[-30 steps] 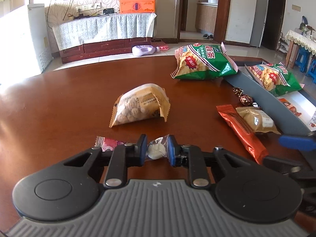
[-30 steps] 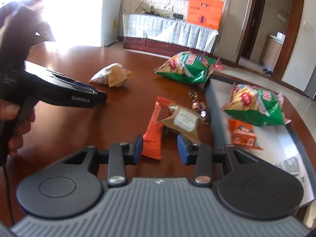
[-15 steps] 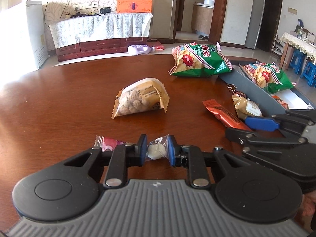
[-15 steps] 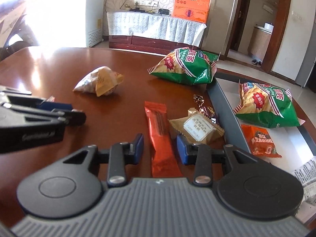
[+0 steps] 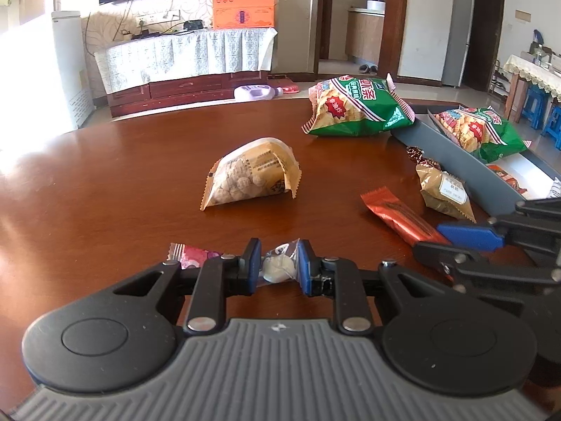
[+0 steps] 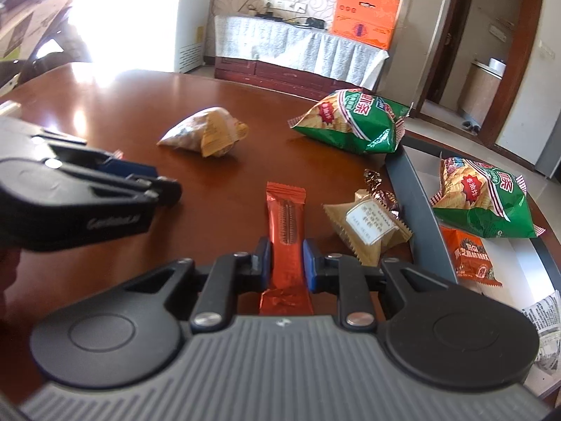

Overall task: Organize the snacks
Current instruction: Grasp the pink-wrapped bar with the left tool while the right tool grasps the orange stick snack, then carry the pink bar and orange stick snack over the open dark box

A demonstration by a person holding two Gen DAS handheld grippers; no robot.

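While my left hand-held gripper (image 5: pixel 278 263) stays out of it, clamped on a small white candy (image 5: pixel 279 265) low over the desk (image 5: pixel 105 193), my right hand-held gripper (image 6: pixel 286 258) is closing across the orange snack bar (image 6: pixel 285 224), whose long axis runs straight ahead, the grey tray (image 6: pixel 417 207) just to the right.

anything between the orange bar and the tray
Yes. The tan packet and two dark candies lie between the orange bar and the tray wall. The right gripper is closing on the bar.
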